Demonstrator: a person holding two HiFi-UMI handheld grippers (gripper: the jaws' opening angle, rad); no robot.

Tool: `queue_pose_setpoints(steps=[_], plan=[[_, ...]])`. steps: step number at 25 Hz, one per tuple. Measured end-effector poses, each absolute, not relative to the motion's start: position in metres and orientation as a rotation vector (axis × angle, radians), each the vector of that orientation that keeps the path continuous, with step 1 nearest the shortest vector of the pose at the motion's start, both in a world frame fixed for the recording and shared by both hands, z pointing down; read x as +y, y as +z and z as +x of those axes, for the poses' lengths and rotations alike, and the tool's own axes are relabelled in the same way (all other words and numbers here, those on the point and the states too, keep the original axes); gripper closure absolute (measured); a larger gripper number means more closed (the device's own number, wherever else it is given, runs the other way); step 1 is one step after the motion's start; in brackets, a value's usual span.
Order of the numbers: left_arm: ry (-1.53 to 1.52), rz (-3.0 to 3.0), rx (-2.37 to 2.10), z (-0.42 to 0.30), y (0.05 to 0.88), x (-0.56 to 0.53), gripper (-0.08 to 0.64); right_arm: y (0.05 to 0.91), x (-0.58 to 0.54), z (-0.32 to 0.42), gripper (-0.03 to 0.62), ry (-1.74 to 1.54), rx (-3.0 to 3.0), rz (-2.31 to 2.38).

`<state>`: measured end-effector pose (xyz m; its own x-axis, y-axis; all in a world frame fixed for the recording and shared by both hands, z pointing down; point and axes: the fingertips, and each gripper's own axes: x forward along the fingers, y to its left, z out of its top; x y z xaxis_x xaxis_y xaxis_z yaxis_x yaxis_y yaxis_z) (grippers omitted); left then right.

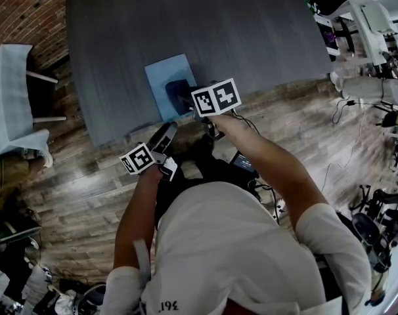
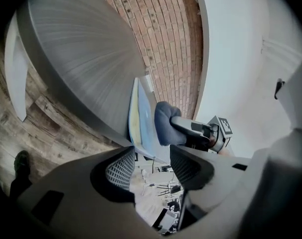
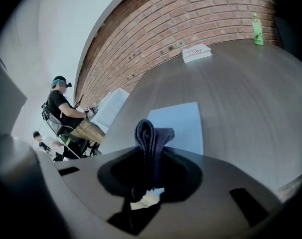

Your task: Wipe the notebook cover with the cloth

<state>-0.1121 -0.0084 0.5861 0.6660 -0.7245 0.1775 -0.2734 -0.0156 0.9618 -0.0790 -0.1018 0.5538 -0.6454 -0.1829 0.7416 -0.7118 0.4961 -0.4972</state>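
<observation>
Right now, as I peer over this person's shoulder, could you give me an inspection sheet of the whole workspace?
Surface: dark grey table.
Job's things: light blue notebook flat near the table's near edge; dark blue cloth over it.
Clutter: white booklet and green bottle on the far side.
Grippers: right gripper shut on the cloth; left gripper open, empty, off the table.
Cables: a cable on the floor at right.
Surroundings: brick wall, wood floor, seated person.

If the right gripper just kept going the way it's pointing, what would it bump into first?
Most likely the blue notebook: the right gripper, shut on a dark cloth, points down at its cover, so the cloth would touch first. The gap is hard to judge.
</observation>
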Motion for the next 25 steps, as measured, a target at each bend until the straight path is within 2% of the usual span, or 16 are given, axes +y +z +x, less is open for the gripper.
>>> queue_pose_setpoints(steps=[4,9,25], plan=[[-0.472,1.618,-0.821,-0.112,0.580,-0.008,0.323,0.562,-0.078,-0.106,0.486,1.118,-2.128,0.610],[-0.495,1.628,-0.826,-0.115,0.577,-0.006,0.319,0.568,-0.061,-0.122,0.486,1.165,-2.135,0.495],[-0.446,1.564,-0.879,-0.126,0.590,-0.008,0.340,0.591,-0.070,-0.056,0.486,1.150,-2.023,0.658]])
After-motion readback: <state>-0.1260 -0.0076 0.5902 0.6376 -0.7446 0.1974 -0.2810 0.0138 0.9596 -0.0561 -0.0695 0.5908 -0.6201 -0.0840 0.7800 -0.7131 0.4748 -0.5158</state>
